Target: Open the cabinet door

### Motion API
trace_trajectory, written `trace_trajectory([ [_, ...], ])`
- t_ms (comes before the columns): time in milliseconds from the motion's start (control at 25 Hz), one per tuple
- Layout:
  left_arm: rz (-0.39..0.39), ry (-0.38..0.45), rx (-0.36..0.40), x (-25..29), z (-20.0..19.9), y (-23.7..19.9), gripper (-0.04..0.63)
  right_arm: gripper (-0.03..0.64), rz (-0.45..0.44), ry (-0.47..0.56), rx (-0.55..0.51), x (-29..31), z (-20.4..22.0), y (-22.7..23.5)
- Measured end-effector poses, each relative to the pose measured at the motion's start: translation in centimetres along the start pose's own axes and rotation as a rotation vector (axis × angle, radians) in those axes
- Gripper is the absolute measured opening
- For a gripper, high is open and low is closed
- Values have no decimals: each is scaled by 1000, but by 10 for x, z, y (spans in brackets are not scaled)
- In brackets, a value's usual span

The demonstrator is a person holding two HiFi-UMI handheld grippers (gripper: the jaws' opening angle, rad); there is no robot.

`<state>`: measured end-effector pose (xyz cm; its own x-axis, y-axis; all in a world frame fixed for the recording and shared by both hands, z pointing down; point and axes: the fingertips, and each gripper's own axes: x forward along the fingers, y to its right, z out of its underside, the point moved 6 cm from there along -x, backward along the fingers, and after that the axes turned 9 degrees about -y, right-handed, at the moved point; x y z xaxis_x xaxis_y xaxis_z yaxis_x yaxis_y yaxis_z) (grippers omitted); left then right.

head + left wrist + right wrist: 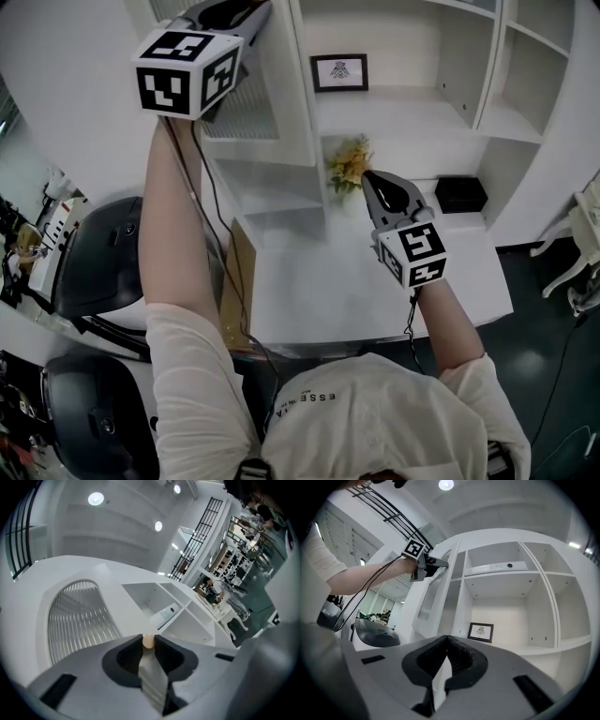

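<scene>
The white cabinet door [274, 103], with a ribbed glass panel [77, 620], stands swung out from the shelf unit. My left gripper [251, 11] is raised high at the door's top edge, and its jaws are shut on the door's small tan knob [148, 641]. In the right gripper view, the left gripper [432, 565] sits on the edge of the door [436, 590]. My right gripper [379, 186] hovers lower over the desk, in front of the open shelves. Its jaws [446, 640] are shut with nothing between them.
A framed picture [339, 72] stands inside the opened compartment. Yellow flowers [349, 164] and a black box [461, 194] sit on the white desk [328, 281]. Black chairs [103, 253] stand at the left, and a white chair [581, 244] at the right.
</scene>
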<state>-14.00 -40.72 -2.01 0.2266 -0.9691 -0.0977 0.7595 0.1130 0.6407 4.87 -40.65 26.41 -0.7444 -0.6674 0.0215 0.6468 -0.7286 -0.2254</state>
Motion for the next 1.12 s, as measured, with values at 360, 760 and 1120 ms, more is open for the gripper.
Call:
trace_trajectory([
  [360, 53, 54, -43, -20, 1, -1, 74, 15, 66, 6, 19, -12, -6, -25],
  [760, 151, 168, -109, -67, 2, -7, 73, 15, 109, -25, 35, -24, -6, -50],
  [1120, 218, 228, -141, -124, 11, -26, 72, 15, 88, -28, 35, -14, -13, -105],
])
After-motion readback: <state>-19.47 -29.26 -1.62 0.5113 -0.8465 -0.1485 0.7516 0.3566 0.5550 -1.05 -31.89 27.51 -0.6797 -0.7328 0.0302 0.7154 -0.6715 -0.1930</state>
